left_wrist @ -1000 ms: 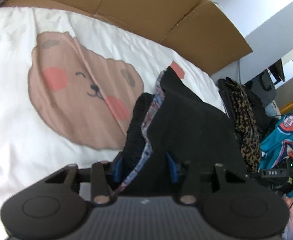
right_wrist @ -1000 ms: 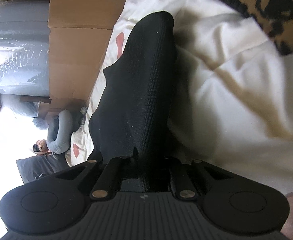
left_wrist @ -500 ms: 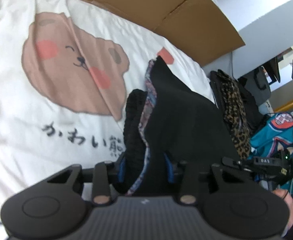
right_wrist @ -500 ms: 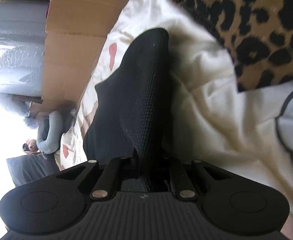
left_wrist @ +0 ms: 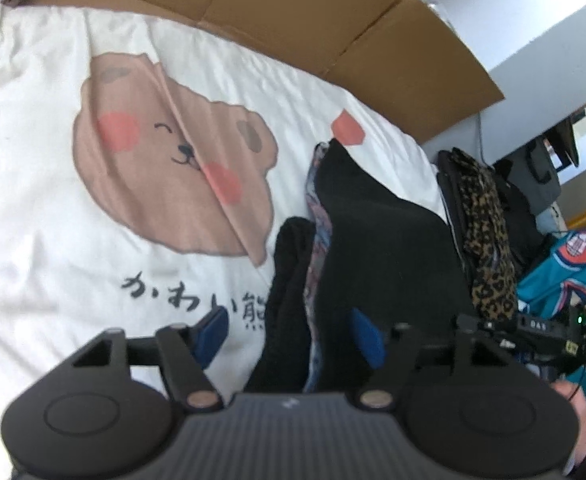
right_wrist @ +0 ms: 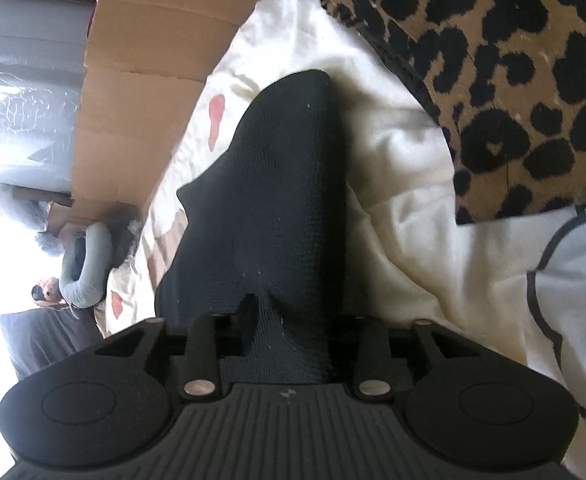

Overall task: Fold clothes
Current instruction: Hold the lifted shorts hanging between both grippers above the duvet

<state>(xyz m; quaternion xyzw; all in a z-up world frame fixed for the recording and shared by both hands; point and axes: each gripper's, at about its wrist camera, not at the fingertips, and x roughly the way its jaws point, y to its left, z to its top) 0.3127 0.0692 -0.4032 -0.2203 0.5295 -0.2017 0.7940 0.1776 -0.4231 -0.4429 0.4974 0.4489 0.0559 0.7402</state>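
Note:
A folded black knit garment (left_wrist: 373, 240) with a blue-purple patterned lining lies on a white bedspread (left_wrist: 33, 200) printed with a brown bear. My left gripper (left_wrist: 289, 332) straddles the garment's near end and its jaws are opening. The left blue pad (left_wrist: 213, 332) stands clear over the bedspread, while the right blue pad sits against the black cloth. In the right wrist view the same black garment (right_wrist: 285, 180) runs away from my right gripper (right_wrist: 293, 316). Its jaws are opening, with a bunched ridge of cloth lying loose between them.
Brown cardboard sheets (left_wrist: 313, 20) stand along the far side of the bed. A leopard-print garment (left_wrist: 489, 240) (right_wrist: 513, 80) lies just to the right of the black one, with teal cloth (left_wrist: 565, 280) beyond it. A grey neck pillow (right_wrist: 85, 264) rests at the far left.
Both grippers' jaws have spread apart. The left blue pad has drawn off the garment's edge. In the right wrist view the pinched cloth has slackened and more leopard-print cloth has come into view.

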